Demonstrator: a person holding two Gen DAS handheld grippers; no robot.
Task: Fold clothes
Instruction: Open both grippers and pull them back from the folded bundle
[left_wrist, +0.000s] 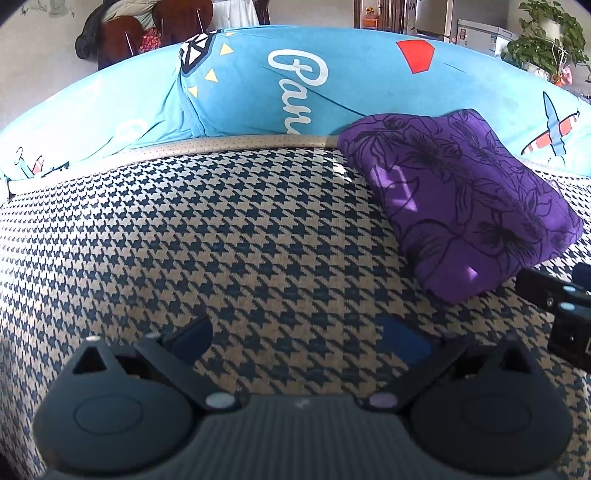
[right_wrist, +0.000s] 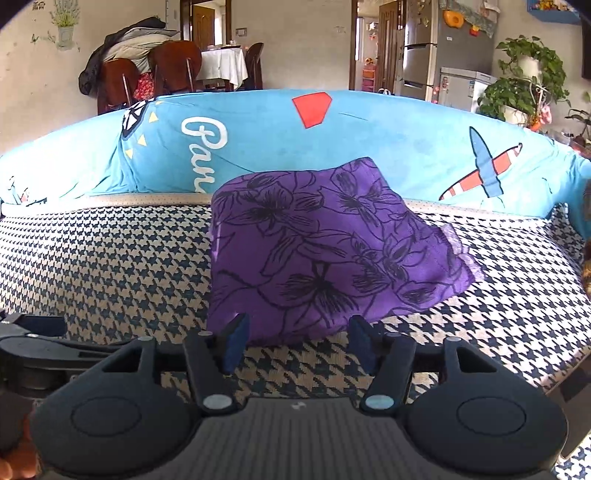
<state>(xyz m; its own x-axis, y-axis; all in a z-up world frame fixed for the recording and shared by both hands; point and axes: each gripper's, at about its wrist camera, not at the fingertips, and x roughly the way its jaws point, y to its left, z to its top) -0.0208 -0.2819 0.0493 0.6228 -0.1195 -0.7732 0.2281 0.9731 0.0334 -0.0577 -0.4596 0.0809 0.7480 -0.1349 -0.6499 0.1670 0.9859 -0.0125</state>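
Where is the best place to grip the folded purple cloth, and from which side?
Probably the near folded edge of the purple cloth, taken from the front by the right claw. That edge lifts slightly off the houndstooth cover and faces the open fingers; the far side leans on the blue cushion.

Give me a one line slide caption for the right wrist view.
Right gripper open and empty before a folded purple floral garment on a houndstooth sofa cover.
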